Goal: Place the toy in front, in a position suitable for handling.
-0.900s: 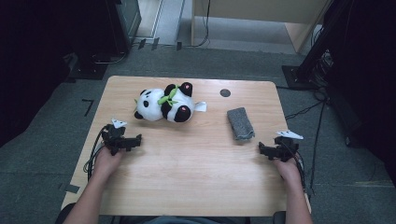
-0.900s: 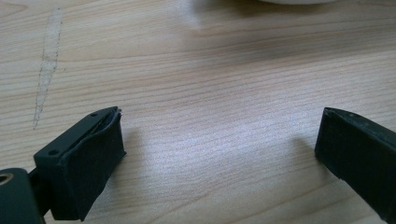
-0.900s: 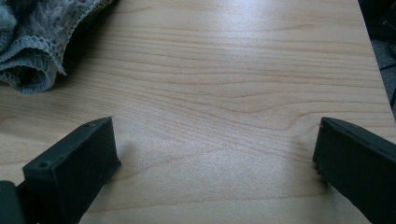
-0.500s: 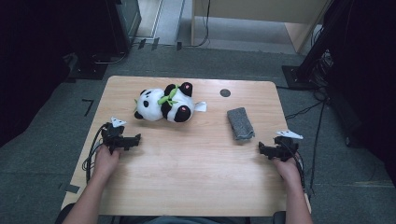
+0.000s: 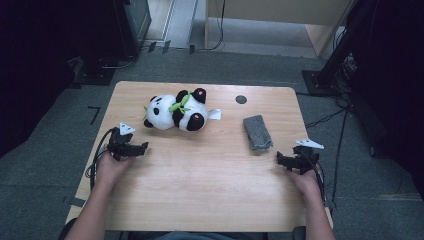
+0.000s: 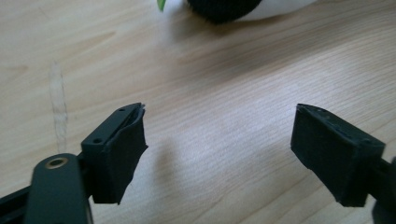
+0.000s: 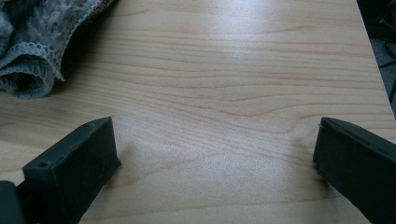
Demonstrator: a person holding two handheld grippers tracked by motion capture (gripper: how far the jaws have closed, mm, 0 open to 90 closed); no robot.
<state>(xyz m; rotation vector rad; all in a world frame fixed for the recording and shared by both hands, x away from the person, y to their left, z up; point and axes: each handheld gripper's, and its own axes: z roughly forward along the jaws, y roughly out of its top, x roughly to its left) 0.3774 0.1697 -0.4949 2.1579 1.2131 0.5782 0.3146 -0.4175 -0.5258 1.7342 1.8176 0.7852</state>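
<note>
While both hands rest low on the table (image 5: 200, 190), we see the left gripper (image 5: 142, 148) at the left of the high view, its jaws spread wide with only bare wood between them. In the left gripper view the same gap shows, and the panda (image 6: 224, 7) peeks in at the top edge, apart from the jaws. In the high view the panda (image 5: 177, 111) lies on its side in the upper middle of the frame, up and to the right of the left gripper, near but not touching it. The right gripper (image 5: 281, 160) sits at the right of the frame, jaws also wide apart and holding nothing. The cloth (image 5: 257, 132) lies folded just above and left of it; in the right gripper view we find the cloth (image 7: 32, 42) at the upper left corner, clear of the jaws.
</note>
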